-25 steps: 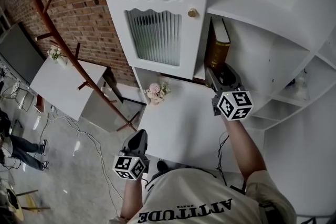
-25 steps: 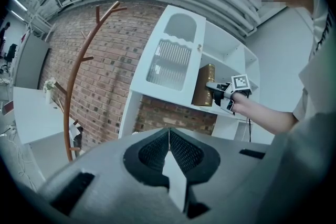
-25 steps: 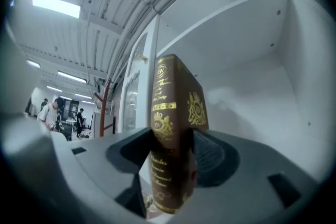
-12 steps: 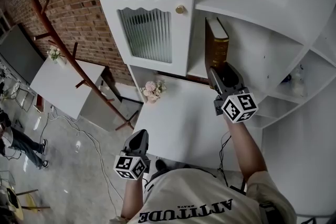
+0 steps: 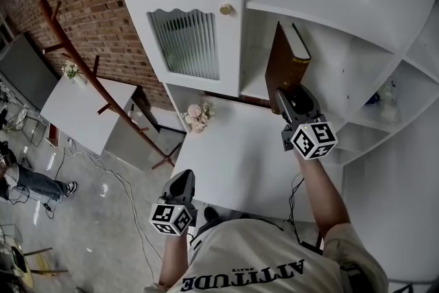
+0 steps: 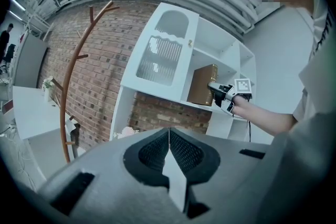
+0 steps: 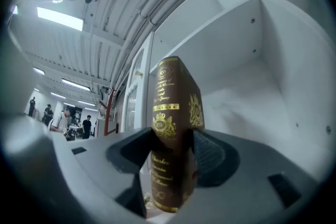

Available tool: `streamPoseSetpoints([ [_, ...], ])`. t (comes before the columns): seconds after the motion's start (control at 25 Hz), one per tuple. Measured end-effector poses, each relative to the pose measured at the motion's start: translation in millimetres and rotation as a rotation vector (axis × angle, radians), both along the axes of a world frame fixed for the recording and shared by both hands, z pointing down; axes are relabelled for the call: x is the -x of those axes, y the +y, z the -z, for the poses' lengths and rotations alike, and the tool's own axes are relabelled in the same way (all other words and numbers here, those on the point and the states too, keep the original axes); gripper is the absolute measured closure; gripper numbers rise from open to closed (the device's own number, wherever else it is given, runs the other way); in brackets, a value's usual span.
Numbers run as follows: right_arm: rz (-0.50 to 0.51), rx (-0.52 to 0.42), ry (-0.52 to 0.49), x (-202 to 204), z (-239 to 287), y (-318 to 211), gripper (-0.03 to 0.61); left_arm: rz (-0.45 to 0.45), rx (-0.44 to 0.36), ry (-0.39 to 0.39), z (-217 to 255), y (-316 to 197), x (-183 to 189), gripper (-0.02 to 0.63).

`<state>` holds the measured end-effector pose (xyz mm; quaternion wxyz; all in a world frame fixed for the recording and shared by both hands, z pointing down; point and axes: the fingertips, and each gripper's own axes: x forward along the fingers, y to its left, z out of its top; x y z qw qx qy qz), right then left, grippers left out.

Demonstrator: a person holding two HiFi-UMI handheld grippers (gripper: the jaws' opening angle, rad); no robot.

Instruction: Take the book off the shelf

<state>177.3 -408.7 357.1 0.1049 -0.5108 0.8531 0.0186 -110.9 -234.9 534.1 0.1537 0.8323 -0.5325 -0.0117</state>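
A brown book with gold print (image 5: 285, 58) leans out of the white shelf unit's (image 5: 322, 7) open compartment, its top tipped away from the shelf wall. My right gripper (image 5: 291, 94) is shut on its lower spine; in the right gripper view the book (image 7: 173, 113) stands upright between the two pads, which have just been closing on it. My left gripper (image 5: 180, 182) hangs low by the person's body, away from the shelf, shut with nothing in it. From the left gripper view (image 6: 169, 147) the book (image 6: 202, 85) and the right gripper (image 6: 220, 93) show far off.
A white table (image 5: 233, 154) stands below the shelf with a small bunch of pink flowers (image 5: 197, 117) at its far corner. The cabinet's ribbed-glass door (image 5: 182, 38) is left of the book. A wooden coat stand (image 5: 89, 72) and a brick wall lie further left.
The book has tilted and come partly out of the compartment, with my right gripper moving back with it. The left gripper has hardly shifted.
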Motion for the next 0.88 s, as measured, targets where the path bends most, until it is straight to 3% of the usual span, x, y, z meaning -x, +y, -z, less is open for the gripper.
streamPoseSetpoints([
  [0.24, -0.099, 0.041, 0.061, -14.5, -6.6, -6.5, 0.336, -0.017, 0.001, 0.001, -0.8, -3.1, -8.5, 0.588],
  [0.88, -0.31, 0.112, 0.021, -52.6, -2.4, -23.7, 0.33, -0.01, 0.01, 0.017, -4.9, -9.1, -2.4, 0.588],
])
